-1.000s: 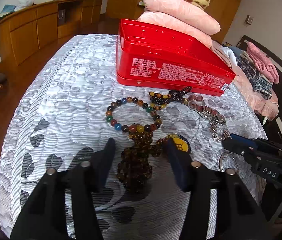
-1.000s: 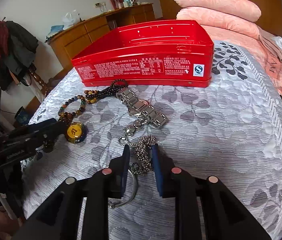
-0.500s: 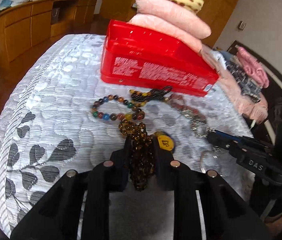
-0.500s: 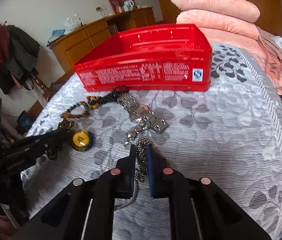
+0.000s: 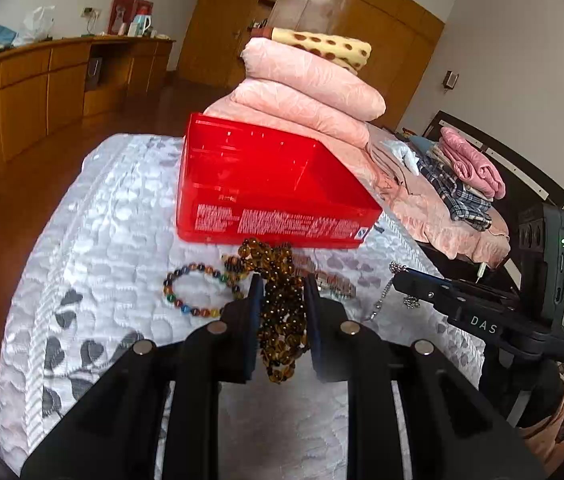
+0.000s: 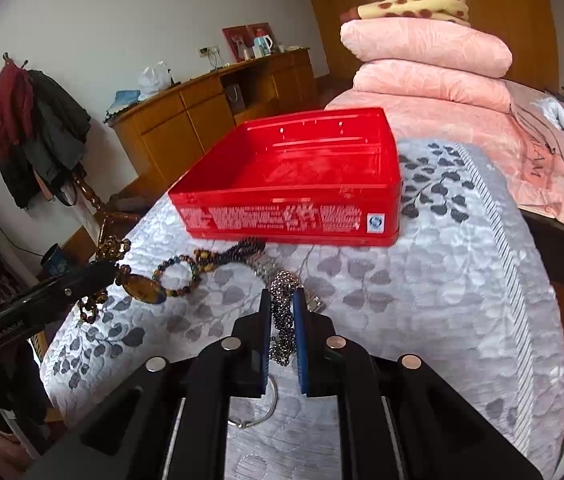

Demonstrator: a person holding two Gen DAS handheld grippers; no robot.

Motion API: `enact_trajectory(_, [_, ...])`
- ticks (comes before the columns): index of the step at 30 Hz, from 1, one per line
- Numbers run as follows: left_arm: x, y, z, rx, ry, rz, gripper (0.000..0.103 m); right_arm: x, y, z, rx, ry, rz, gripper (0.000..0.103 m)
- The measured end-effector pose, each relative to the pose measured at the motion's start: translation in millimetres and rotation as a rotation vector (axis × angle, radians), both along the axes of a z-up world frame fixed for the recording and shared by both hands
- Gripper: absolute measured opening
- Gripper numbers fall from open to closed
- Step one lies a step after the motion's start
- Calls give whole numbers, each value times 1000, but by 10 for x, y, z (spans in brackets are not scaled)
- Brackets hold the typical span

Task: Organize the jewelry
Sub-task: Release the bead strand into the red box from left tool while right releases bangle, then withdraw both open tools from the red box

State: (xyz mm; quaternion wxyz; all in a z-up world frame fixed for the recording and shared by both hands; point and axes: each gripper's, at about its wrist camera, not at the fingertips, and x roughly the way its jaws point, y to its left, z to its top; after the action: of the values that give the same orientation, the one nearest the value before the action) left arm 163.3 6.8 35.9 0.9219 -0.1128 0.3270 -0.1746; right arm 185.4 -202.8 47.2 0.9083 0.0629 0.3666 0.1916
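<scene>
The left gripper has its fingers clamped on a bunch of amber-brown beads, which hangs between them above the bed. The right gripper pinches a silver chain tightly, with a metal ring dangling beneath. An open red box sits just beyond both on the grey leaf-patterned cover. A multicoloured bead bracelet and a metal watch band lie on the bed between the box and the grippers.
</scene>
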Motion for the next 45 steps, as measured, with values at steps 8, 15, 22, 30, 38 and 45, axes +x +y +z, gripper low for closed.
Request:
enact_trajectory(8, [271,-78,261,3,-54,-17,19,191,-50,308,-1,-68,3,11])
enact_trajectory(15, [621,-164,508,14,-108,-15,19,484,-27,625,-2,-131,19,11])
enact_trajectory(22, [1161,-218,604,35,-112,9,19,980,13,701,-3,-129,18,11])
enact_trajectory(30, [1805,-271,259,54,-24,24,20,1598,72,309,5,-22,5,12])
enact_trajectory(38, [1803,-122,270,50,-50,81,63,1590,-84,264,-3,-48,-57,40])
enact_trajectory(45, [1479,-6,513,61,-144,137,85,1321,-203,427,-1,-114,-91,57])
